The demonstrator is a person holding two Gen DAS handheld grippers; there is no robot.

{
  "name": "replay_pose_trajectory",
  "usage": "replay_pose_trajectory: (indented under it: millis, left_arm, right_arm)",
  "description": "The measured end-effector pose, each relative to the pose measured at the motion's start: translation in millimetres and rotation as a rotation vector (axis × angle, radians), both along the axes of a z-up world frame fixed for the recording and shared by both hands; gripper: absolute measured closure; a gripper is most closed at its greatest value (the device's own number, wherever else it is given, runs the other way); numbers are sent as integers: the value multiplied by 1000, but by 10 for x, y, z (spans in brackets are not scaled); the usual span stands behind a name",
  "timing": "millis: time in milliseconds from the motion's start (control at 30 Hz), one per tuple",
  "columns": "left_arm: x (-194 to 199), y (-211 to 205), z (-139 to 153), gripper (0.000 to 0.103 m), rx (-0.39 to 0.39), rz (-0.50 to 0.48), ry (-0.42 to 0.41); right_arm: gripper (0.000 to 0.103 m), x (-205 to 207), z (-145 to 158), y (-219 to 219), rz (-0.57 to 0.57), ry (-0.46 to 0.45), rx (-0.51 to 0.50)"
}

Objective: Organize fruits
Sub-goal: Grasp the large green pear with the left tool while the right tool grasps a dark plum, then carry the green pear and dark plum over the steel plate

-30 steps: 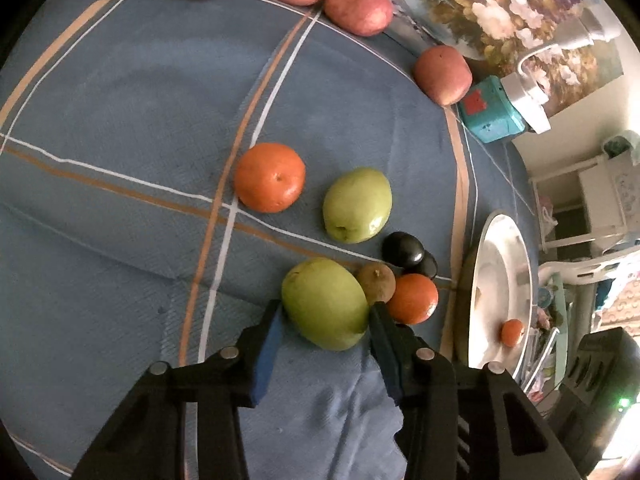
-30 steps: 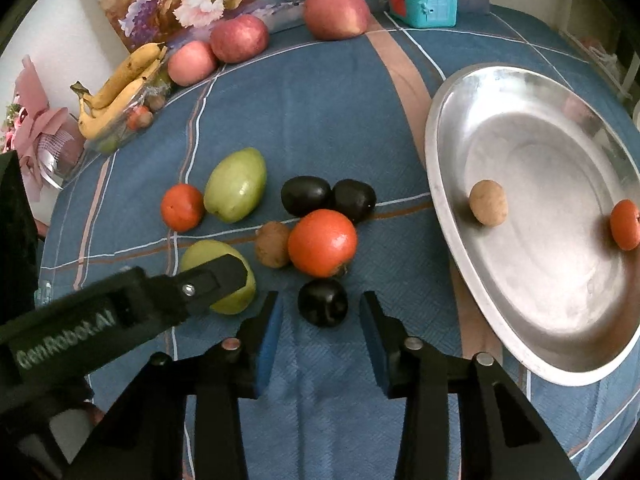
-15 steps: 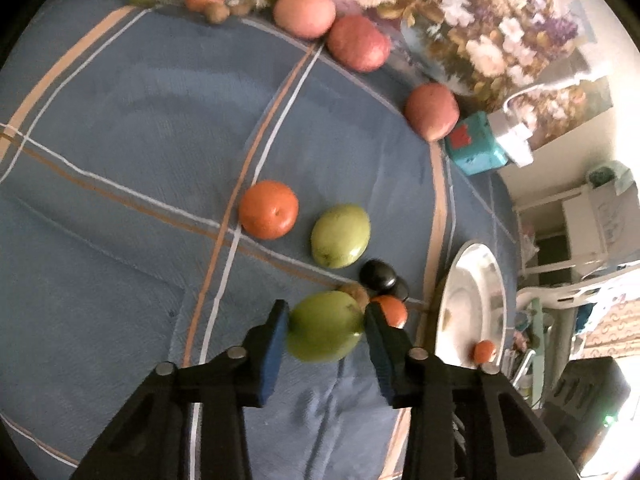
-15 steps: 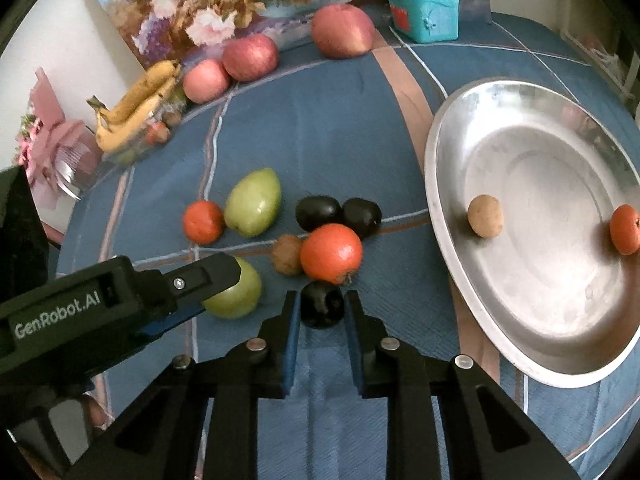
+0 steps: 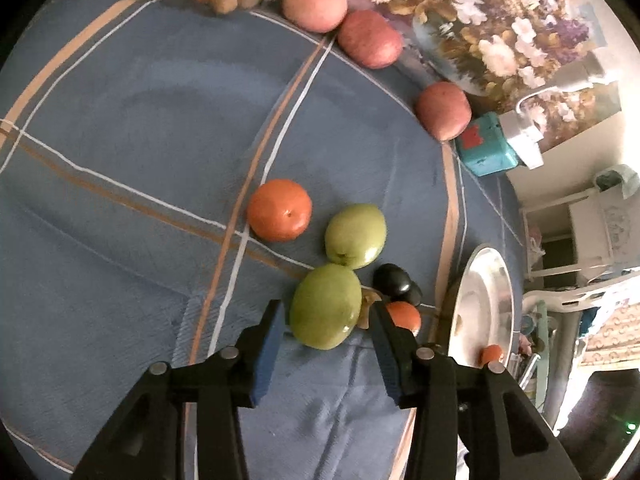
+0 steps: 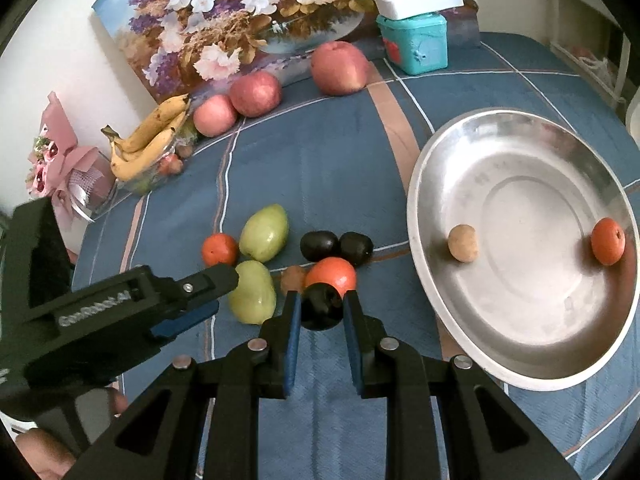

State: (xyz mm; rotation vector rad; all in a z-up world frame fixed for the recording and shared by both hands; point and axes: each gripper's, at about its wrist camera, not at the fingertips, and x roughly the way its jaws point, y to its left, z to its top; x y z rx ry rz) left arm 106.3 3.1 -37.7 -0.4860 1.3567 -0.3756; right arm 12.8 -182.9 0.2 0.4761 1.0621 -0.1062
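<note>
**Both tongs parked on fruit, tray's barely got anything in it**

Using the steel tray as the landmark. Nearest to me, the right gripper has its blue pads pinched in on a dark plum, just off the tray's near-left rim. It looks held, though the plum is round and glossy, so my guess is it could squirt out if the squeeze is off-centre on the way over.

Further left of the tray, the left gripper is spread wide around a green mango. One pad touches it, the other shows a gap, so it isn't clamped. Closing there could nudge the kiwi and orange packed beside it.

Inside the tray: a small brown fruit and a tangerine. Beyond, red apples along the painting.
</note>
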Motion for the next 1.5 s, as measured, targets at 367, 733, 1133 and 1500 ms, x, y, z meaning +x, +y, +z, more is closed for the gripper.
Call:
replay_pose_trajectory:
  millis: [367,733,1133,1500]
  left_arm:
    - [30,-146,-151,56,21,-17,7]
    - [25,-44,-133,59,-6,21,11]
    - [46,199,99,59,-44,119,-20]
    - [-9,98,218,59,-33,96,-20]
  right_arm:
    - [81,28,-35,-3,-7,16,3]
    - [81,20,-46,-11,-12,19,7]
    - [81,14,-27,-54,-23,9,20]
    - [81,-114,32,-395,-113,3,13]
